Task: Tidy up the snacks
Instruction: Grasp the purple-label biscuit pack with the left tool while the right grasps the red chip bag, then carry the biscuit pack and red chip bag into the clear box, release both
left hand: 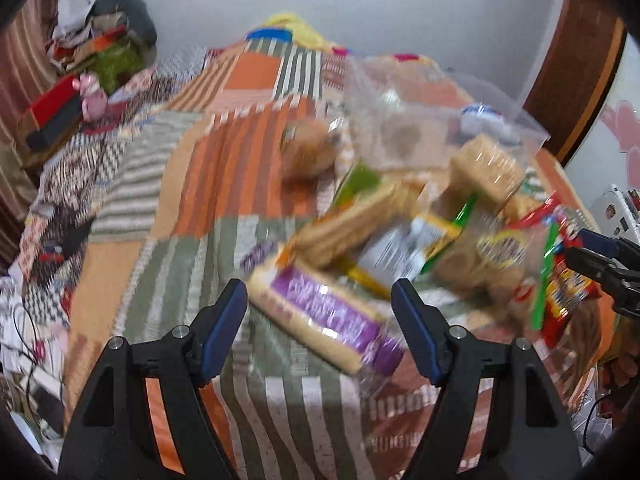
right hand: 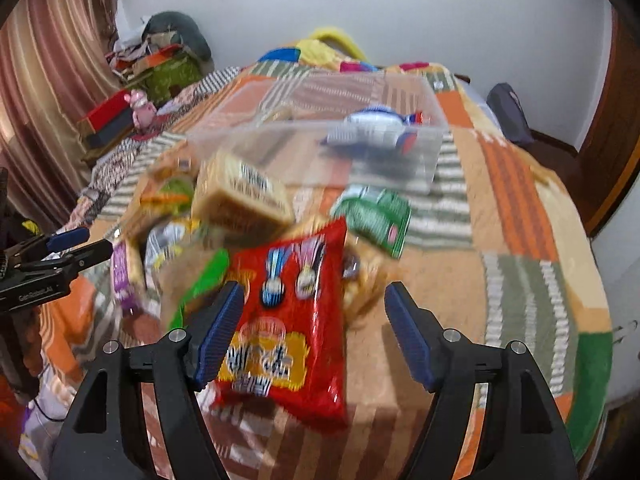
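Observation:
A pile of snack packs lies on a patchwork bedspread [left hand: 224, 168]. My left gripper [left hand: 320, 292] is open, its fingers either side of a purple-labelled biscuit pack [left hand: 324, 316]. My right gripper [right hand: 312, 300] is open over a red snack bag [right hand: 292, 320], its fingers either side of the bag. A clear plastic bin [right hand: 320, 148] stands behind the pile and holds a blue-and-white pack [right hand: 376, 128]. A green pack [right hand: 376, 216] and a tan biscuit pack [right hand: 244, 196] lie in front of the bin. Both views are motion-blurred.
A curtain [right hand: 52, 100] hangs at the left. Boxes and a pink toy [right hand: 140, 110] sit by it with piled clothes. A dark bag [right hand: 510, 114] lies right of the bed. The bed's right edge [right hand: 596, 320] drops off near a wooden door.

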Available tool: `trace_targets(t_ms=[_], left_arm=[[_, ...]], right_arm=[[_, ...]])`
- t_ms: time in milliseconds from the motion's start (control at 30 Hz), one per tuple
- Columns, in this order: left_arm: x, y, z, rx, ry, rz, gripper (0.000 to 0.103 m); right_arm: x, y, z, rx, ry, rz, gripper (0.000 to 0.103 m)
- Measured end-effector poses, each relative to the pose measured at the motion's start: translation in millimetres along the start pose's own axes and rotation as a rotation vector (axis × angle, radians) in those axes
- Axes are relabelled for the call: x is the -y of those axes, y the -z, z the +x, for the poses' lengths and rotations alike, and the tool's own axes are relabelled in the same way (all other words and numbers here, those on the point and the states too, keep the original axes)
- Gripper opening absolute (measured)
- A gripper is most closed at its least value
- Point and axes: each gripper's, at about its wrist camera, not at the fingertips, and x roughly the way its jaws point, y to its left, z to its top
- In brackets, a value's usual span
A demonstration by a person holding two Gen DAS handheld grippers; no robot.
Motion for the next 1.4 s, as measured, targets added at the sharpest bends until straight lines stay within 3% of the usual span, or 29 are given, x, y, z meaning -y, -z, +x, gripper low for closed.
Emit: trace_targets(t_ms=[233,433,633,833,933,1100,1400], left_arm=[[6,6,25,-0.038,-0.018,-0.041,0.074],[-1,17,27,-0.022,-0.059,-0.029,0.074],[-18,26,28,-0.034,-0.092,-0.061,0.069],[-24,26,35,-0.01,-0.091,-0.101,0.061],[-28,24,34,-0.002,-0.114,-0.098,0.044],[-39,25,27,-0.024,-0.091,-0.123,0.044],[-31,18,-14,0.042,-0.088,-0.109,0.042]], right_arm=[[-12,8,18,-0.064,-0.031,-0.003,0.07],[-23,10,30,-0.095,-0.028,-0.027,0.078],[-26,12,31,-0.072,0.002,-0.058,0.078],[-20,13,27,-0.056,-0.021,-0.042,0.066],[-16,13,23,-0.055,-0.034,-0.027,0.057],[-9,17,15,-0.047,-0.048,-0.003,0.057],[9,16,-12,0.011,-0.045,0.053,0.057]])
